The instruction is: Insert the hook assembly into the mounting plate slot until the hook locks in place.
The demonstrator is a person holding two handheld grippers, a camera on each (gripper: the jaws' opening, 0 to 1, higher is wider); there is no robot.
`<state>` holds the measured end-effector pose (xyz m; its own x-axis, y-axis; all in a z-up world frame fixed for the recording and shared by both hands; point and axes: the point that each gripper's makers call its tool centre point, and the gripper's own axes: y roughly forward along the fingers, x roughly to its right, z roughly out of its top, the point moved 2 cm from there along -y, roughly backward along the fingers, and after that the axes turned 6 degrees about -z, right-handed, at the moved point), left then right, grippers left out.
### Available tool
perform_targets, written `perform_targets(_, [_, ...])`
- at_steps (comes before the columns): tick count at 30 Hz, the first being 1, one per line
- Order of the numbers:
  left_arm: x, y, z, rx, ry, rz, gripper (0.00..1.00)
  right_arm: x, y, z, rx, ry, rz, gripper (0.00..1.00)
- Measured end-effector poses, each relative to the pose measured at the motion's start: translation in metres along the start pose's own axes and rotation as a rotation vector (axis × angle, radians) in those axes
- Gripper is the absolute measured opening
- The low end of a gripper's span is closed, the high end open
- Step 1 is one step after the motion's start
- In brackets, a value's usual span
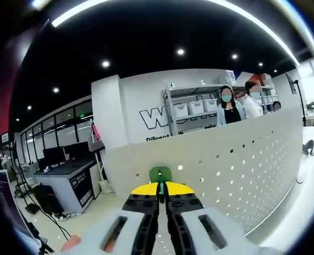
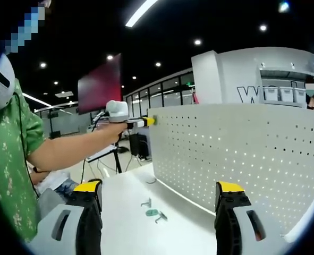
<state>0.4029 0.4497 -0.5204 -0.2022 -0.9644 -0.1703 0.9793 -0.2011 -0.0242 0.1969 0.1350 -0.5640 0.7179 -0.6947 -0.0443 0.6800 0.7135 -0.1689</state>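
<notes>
Currently your left gripper (image 1: 162, 197) is clamped on a green hook (image 1: 160, 174) held against the white pegboard (image 1: 242, 159), while your right gripper (image 2: 159, 199) hangs wide open above two more hooks (image 2: 152, 212) lying on the tabletop (image 2: 125, 202).

Left tongs (image 1: 162, 197) are raised on an outstretched arm (image 2: 77, 146), jaws pressed together; right tongs (image 2: 161, 194) gape wide, held low.
</notes>
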Motion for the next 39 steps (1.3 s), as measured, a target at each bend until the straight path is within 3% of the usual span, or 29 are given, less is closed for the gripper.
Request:
perform_targets(15, [0.0003,0.0023,-0.0005,0.003,0.019,-0.005,0.03,0.0006,0.0013,-0.0025,-0.014,-0.007,-0.001,0.9])
perform_targets(24, [0.0017,0.0018,0.0001,-0.002,0.074,-0.013,0.03,0.002,0.0006,-0.0037,-0.016,-0.005,-0.004,0.9])
perform_targets(26, [0.003,0.001,0.0004,-0.012,0.123,-0.006,0.03,0.0023,0.0012,-0.0039,-0.017,-0.005,-0.004,0.9])
perform_targets(32, [0.0034,0.0011,0.0003,-0.012,0.113,0.005,0.03,0.001,0.0026,-0.0054,-0.02,-0.003,-0.001,0.89])
perform_targets(35, [0.005,-0.0001,0.0024,-0.017,0.176,0.024,0.03,0.0009,0.0025,-0.0059,-0.022,-0.003,-0.001,0.89])
perform_targets(39, [0.0022,0.0012,0.0012,-0.008,0.126,0.017,0.03,0.0014,0.0025,-0.0051,-0.019,-0.002,-0.004,0.89])
